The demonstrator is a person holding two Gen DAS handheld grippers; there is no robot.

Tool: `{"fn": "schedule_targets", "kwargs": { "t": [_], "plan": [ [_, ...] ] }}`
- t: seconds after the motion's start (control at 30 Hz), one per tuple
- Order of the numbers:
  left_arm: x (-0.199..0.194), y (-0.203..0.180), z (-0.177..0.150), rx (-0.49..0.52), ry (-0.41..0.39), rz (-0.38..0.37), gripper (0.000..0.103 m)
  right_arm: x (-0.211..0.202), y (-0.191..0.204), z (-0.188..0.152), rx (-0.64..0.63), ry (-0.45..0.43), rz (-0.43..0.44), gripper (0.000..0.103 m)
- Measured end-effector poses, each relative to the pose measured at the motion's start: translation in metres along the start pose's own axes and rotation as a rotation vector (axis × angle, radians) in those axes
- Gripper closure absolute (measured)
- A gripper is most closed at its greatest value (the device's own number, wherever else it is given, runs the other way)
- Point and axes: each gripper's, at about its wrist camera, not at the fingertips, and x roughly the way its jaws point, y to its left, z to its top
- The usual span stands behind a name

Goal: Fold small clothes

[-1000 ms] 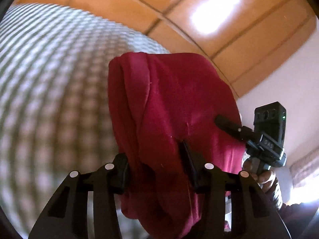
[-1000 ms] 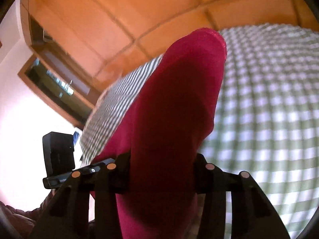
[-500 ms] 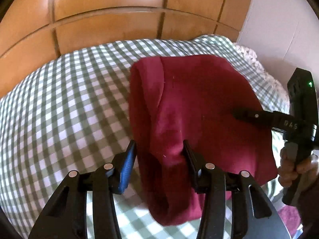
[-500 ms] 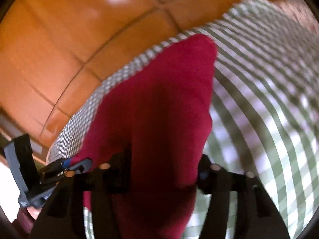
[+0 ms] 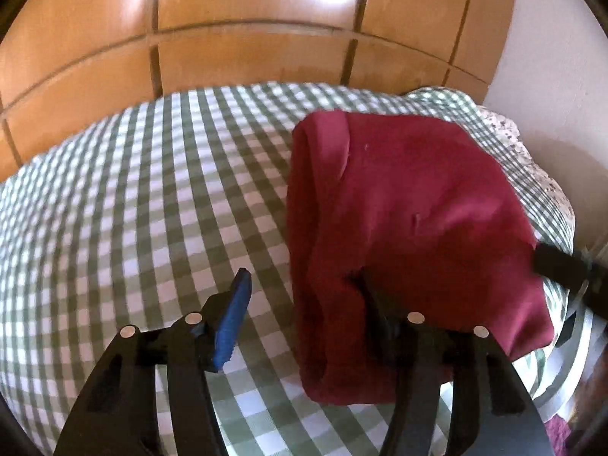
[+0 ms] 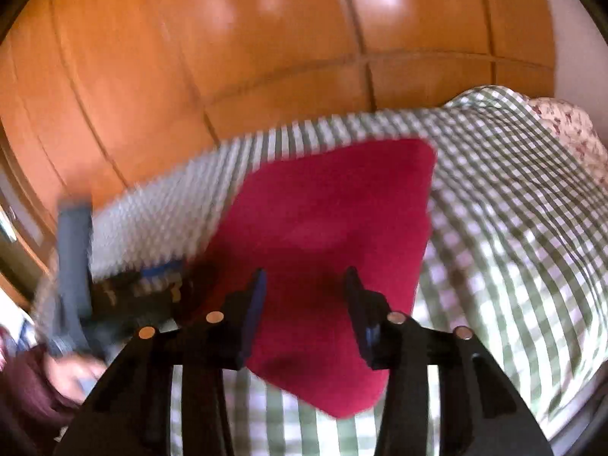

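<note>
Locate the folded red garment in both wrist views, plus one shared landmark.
Left wrist: red garment right of centre, lying on the checked bedcover; its near left edge runs between the fingers of the left gripper.
Right wrist: centre frame, running down between the fingers of the right gripper; blurred.
Shared landmark: orange wooden panelling behind the bed.

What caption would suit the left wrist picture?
Folded red garment lying on a green checked bedspread, left gripper opening beside it.
</note>
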Motion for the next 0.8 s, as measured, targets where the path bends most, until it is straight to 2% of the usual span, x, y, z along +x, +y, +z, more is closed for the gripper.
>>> {"fn": "schedule_targets", "kwargs": {
  "t": [0.03, 0.1, 0.2, 0.3, 0.47, 0.63, 0.8],
  "plan": [
    [0.004, 0.004, -0.001, -0.023, 0.005, 0.004, 0.037, 0.01, 0.0, -0.009, 0.004, 0.031, -0.017, 0.064],
    [0.007, 0.008, -0.003, -0.036, 0.0, 0.012, 0.031, 0.02, 0.001, -0.021, -0.01, 0.012, -0.055, 0.064],
    [0.002, 0.009, -0.004, -0.055, -0.006, 0.016, 0.031, 0.02, 0.012, -0.026, -0.06, -0.004, -0.117, 0.063],
    [-0.013, 0.005, -0.008, -0.044, -0.032, 0.049, 0.031, 0.017, 0.013, -0.023, -0.042, 0.007, -0.113, 0.059],
    [-0.038, 0.004, -0.014, -0.082, -0.081, 0.071, 0.029, 0.008, 0.013, -0.025, -0.031, 0.007, -0.118, 0.037],
    [-0.05, 0.008, -0.024, -0.103, -0.092, 0.089, 0.028, 0.001, 0.023, -0.036, -0.045, 0.017, -0.17, 0.034],
    [-0.069, 0.003, -0.026, -0.081, -0.15, 0.117, 0.028, -0.022, 0.022, -0.031, -0.014, -0.049, -0.153, 0.036]
  ]
}}
